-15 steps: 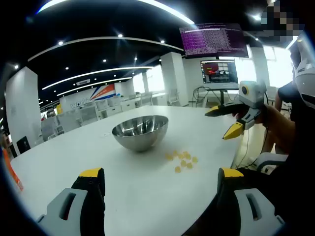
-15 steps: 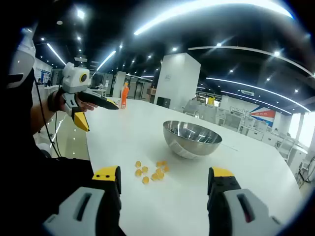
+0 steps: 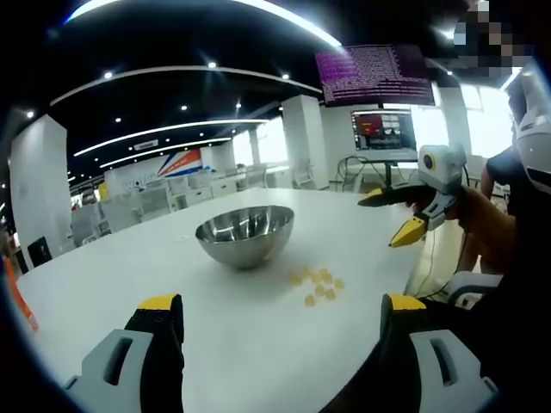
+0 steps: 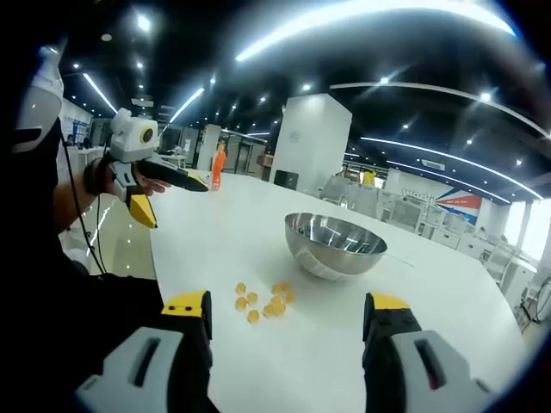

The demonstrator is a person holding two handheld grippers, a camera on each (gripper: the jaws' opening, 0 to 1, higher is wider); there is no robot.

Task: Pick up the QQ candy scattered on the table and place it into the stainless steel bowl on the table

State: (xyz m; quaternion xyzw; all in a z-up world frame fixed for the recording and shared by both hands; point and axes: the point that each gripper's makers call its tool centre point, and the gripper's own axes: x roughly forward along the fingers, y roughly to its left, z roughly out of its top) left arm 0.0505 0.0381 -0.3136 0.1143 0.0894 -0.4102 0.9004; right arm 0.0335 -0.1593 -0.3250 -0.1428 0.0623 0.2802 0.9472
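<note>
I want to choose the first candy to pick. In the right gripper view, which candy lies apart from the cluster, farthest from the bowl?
The candy at the cluster's left end, farthest from the stainless steel bowl.

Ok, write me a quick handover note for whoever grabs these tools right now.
Left tool: open, holding nothing, raised above the table edge.
Right tool: open, holding nothing, also raised off the table.
Stainless steel bowl sits upright on the white table; no candy is visible inside it.
QQ candy lies in a loose cluster on the table beside the bowl, apart from it.
Done: nothing picked yet.
Left: pick up every candy and drop it into the bowl.
</note>
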